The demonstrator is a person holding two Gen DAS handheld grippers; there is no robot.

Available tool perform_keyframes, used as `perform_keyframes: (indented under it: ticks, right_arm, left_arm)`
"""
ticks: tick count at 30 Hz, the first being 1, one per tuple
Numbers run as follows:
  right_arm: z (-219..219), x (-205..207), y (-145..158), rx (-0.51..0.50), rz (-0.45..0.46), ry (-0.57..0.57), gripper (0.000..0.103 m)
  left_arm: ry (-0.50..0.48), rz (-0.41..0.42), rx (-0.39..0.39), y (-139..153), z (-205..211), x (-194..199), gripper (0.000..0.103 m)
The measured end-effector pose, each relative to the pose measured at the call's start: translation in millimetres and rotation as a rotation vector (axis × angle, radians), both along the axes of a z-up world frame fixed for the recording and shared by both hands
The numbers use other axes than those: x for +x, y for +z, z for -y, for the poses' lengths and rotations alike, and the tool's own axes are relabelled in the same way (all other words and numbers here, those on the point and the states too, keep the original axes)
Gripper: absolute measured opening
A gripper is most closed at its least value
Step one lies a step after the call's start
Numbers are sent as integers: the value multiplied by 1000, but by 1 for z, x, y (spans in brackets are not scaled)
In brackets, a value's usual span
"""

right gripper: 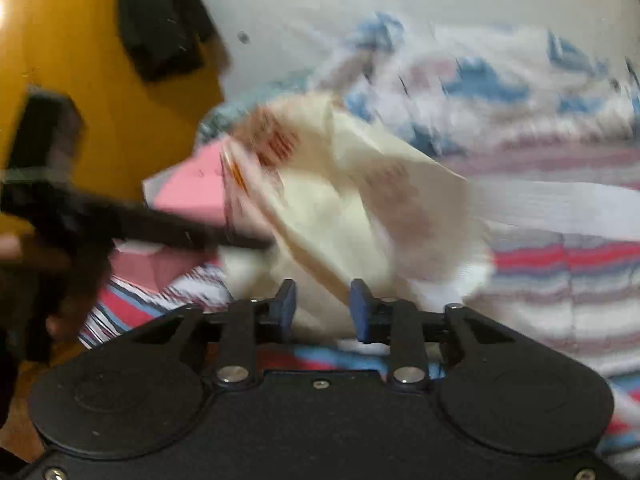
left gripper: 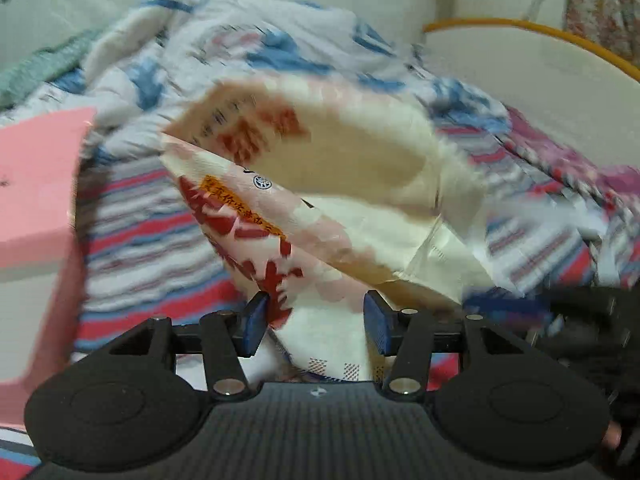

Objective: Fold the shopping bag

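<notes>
Left wrist view: the left claw [left gripper: 316,322] stands wide, the cream-and-red shopping bag [left gripper: 320,184] between its fingers above the striped bed [left gripper: 160,240]. Right wrist view — blurred — the right claw [right gripper: 323,310] gapes narrower around the bag's [right gripper: 340,208] edge; grip uncertain.

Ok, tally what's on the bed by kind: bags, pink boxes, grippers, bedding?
Shopping bag: 1
Pink box: 1
Grippers: 2, left gripper and right gripper, jaws apart with bag between them
Striped sheet: 1
Blue-patterned quilt: 1
Total: 6
</notes>
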State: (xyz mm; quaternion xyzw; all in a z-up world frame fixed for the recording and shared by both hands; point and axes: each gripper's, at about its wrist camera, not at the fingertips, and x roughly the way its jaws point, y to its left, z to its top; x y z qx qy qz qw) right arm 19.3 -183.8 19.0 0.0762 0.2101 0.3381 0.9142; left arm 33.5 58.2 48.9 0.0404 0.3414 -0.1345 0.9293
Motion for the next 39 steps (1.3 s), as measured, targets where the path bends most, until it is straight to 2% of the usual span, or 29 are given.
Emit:
perform_keyframes:
  ticks: [4, 8, 10, 11, 12, 13, 14, 15, 16, 17, 18, 19, 20, 22, 27, 31, 34, 36, 39]
  right_arm:
    - [11, 1, 8, -14, 46, -86, 41]
    - [18, 12, 1, -49, 37, -188, 41]
    - [19, 14, 1, -69, 77, -226, 41]
    - [19, 15, 2, -76, 97, -240, 50]
    - [18, 18, 3, -80, 111, -253, 69]
    - [17, 22, 3, -84, 116, -256, 78]
    - [15, 26, 1, -88, 110, -246, 82]
    - [12, 30, 0, -90, 107, -231, 81]
    - [10, 33, -1, -91, 108, -211, 80]
    - [8, 36, -3, -91, 109, -191, 73]
    - [5, 38, -4, -98, 112, -176, 51]
    - [4, 40, -7, -111, 111, -170, 35]
    - [4, 43, -9, -120, 100, -168, 14]
    - [6, 47, -13, -125, 77, -166, 3]
    - [32, 39, -18, -11, 30, -193, 0]
    - [56, 35, -29, 51, -20, -258, 0]
    - [66, 39, -40, 57, -88, -289, 1]
    - [65, 39, -41, 37, -89, -287, 1]
    - [54, 37, -39, -25, -58, -274, 1]
  left_arm:
    - [-43, -5, 58, -15, 21, -1, 50]
    - [-78, 9, 76, -16, 33, 0, 50]
    - [-86, 16, 97, -17, 37, 1, 49]
    - [-89, 17, 101, -17, 37, 1, 44]
    - [-92, 16, 103, -18, 38, 1, 42]
    - [-96, 13, 102, -18, 39, 1, 40]
    - [-100, 10, 102, -18, 40, 0, 39]
    - [-103, 8, 103, -18, 40, 0, 38]
    - [-106, 8, 108, -19, 41, 0, 38]
    - [-110, 6, 111, -19, 42, -1, 38]
    - [-114, 3, 114, -19, 42, -1, 38]
    - [-116, 1, 117, -19, 42, -3, 38]
    - [-115, 0, 118, -19, 41, -3, 38]
    - [-105, 3, 109, -17, 37, -4, 38]
    - [-61, 23, 68, -3, 21, -7, 38]
    - [-59, 89, 1, 30, 10, -14, 38]
    - [-75, 157, 18, 58, 19, -12, 38]
    - [-103, 201, 57, 74, 37, -6, 42]
    - [-155, 264, 140, 94, 72, 4, 55]
